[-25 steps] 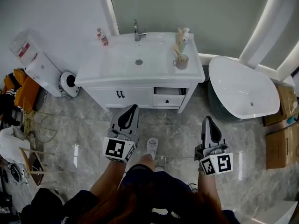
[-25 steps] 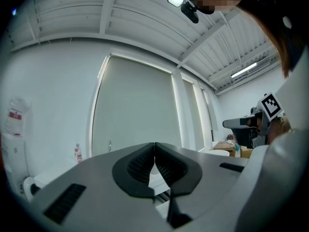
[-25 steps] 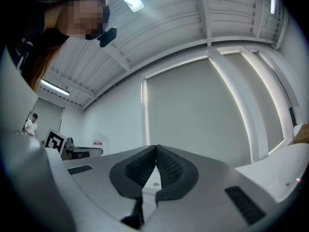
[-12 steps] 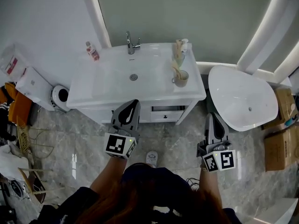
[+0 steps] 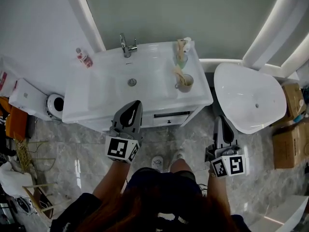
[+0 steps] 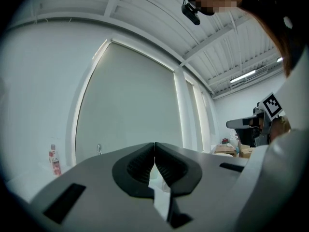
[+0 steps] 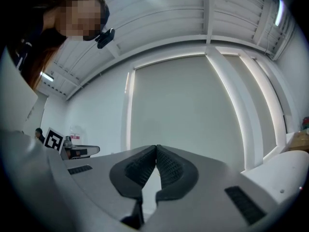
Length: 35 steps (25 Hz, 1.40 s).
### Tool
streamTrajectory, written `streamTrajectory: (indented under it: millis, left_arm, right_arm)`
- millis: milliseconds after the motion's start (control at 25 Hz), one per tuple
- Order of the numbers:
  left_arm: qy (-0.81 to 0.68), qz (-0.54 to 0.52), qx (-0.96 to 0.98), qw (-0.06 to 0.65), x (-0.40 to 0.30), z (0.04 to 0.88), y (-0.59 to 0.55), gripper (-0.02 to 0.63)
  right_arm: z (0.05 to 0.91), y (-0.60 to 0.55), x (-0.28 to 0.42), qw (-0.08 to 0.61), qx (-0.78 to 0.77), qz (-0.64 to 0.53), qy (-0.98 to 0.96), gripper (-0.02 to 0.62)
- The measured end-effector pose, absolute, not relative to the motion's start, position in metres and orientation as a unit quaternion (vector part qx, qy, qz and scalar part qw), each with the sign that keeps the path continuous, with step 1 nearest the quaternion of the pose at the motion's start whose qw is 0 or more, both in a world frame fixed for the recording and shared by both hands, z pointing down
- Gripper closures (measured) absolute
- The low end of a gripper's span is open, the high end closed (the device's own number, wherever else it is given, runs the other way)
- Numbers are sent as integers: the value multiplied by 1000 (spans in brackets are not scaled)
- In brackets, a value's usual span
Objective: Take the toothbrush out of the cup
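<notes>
Approach step — my left claw (image 5: pixel 137 102) and right claw (image 5: pixel 218 119) both pressed together, empty, well short of cup (image 5: pixel 185 83). Next — spread 1 claw around toothbrush (image 5: pixel 178 73), upper middle of frame.

The washbasin top (image 5: pixel 104 88) is shining as smooth, glossy white ceramic, and the faucet (image 5: pixel 124 43) on it is gleaming like polished metal. The cup (image 5: pixel 186 83) is looking matt and beige, its material not clear; the toothbrush (image 5: pixel 177 73) in it is too small to judge. The bathtub (image 5: pixel 241 91) is showing a smooth, glossy white surface. The floor (image 5: pixel 87 149) is appearing as polished grey stone-pattern tiles, reflecting light. The boxes (image 5: pixel 288 146) are looking like plain brown cardboard. The left gripper (image 6: pixel 154 147) and the right gripper (image 7: pixel 156 149) are presenting smooth matt grey plastic shells, while their pads (image 6: pixel 136 167) are showing black, finely ribbed, rubber-like faces.
</notes>
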State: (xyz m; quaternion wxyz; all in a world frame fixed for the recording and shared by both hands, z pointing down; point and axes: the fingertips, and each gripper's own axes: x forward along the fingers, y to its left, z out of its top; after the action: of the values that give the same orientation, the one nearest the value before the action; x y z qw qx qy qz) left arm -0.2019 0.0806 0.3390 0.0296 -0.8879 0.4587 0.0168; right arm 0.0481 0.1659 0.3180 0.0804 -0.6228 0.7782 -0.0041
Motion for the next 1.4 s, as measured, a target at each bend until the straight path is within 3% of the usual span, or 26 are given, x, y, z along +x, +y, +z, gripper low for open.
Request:
streamTrajectory:
  millis: [440, 880, 1400]
  left_arm:
    - [508, 4, -861, 13, -185, 356, 1, 586]
    - [568, -1, -823, 29, -125, 350, -119, 586]
    - [584, -4, -811, 20, -100, 359, -179, 586]
  right_arm:
    - [327, 46, 74, 76, -573, -14, 816, 580]
    - [314, -117, 136, 78, -497, -12, 864, 580]
    - [338, -186, 164, 69, -488, -40, 869, 580]
